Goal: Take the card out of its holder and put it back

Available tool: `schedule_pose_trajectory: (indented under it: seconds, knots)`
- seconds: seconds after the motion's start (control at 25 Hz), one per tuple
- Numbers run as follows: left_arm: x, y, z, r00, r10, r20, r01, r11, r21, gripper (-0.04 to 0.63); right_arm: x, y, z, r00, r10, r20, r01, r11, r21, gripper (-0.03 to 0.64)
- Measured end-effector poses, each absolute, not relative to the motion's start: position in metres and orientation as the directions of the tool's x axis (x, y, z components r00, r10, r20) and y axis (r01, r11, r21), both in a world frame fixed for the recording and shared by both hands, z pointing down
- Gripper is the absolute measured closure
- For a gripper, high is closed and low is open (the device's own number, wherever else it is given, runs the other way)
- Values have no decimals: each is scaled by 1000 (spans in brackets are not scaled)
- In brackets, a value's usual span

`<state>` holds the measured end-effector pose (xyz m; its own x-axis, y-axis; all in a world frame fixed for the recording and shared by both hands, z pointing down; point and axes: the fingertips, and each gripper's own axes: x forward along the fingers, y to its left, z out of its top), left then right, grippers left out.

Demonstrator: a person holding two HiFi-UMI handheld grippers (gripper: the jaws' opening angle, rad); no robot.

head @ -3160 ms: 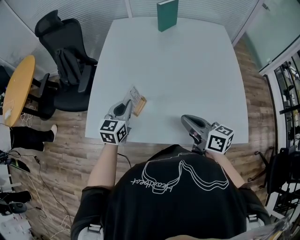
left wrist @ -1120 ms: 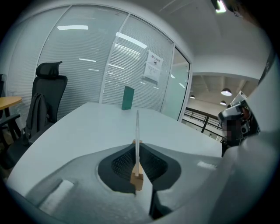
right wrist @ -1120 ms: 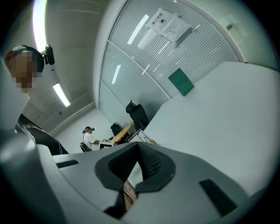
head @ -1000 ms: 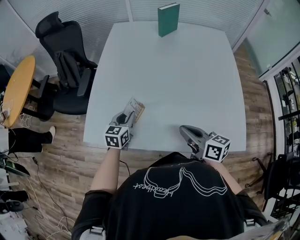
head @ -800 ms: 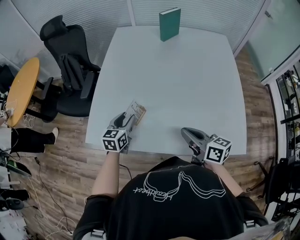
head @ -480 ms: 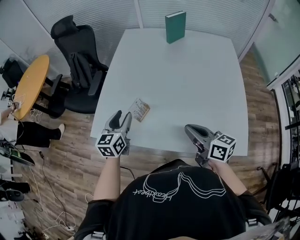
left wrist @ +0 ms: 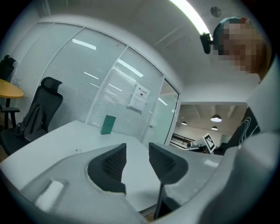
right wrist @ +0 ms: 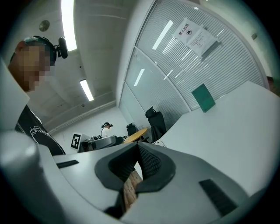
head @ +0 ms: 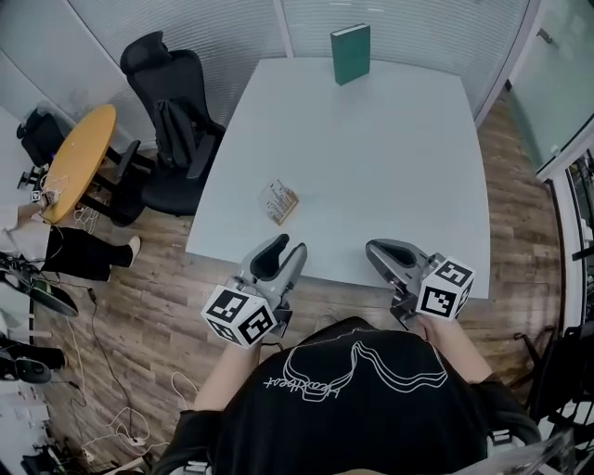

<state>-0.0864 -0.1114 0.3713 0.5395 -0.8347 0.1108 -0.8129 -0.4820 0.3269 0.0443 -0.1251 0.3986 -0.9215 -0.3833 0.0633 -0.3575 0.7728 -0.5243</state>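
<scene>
We are letting the card holder (head: 279, 201) rest on the worktop (head: 390, 139), apparently refilled; left claw (head: 289, 247), jaws just opening, empty; right claw (head: 372, 249) shut.

I work in an office: glass partition walls (head: 213, 28) with blinds, a black swivel chair (head: 176, 111), a white meeting table (head: 390, 158), a round wooden side table (head: 79, 158) and wood-plank flooring (head: 139, 315).

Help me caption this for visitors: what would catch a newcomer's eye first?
The two marker-cubed grippers at the near edge of the white table: left gripper empty, jaws just opened; right gripper shut. Beyond them, a small card holder lies near the table's left edge and a green book stands at the far edge.
</scene>
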Motion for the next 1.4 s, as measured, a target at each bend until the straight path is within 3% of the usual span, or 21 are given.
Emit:
schedule_pose_trajectory:
  seconds: [0.08, 0.2, 0.48, 1.4]
  knots:
    - [-64, -93, 367, 587, -804, 97, -773, -521, 361, 442, 48, -111, 392, -928, -371, 43, -338, 784, -521, 607]
    - [-41, -72, 362, 618, -782, 85, -747, -549, 374, 529, 55, -93, 391, -929, -368, 33, -330, 786, -522, 607]
    - [-8, -30, 363, 616, -783, 85, -740, -538, 405, 578, 70, -42, 387, -947, -321, 0, -276, 815, -509, 607]
    - [32, 28, 344, 607, -792, 64, -769, -565, 299, 581, 100, 23, 368, -959, -280, -34, -234, 856, -462, 607]
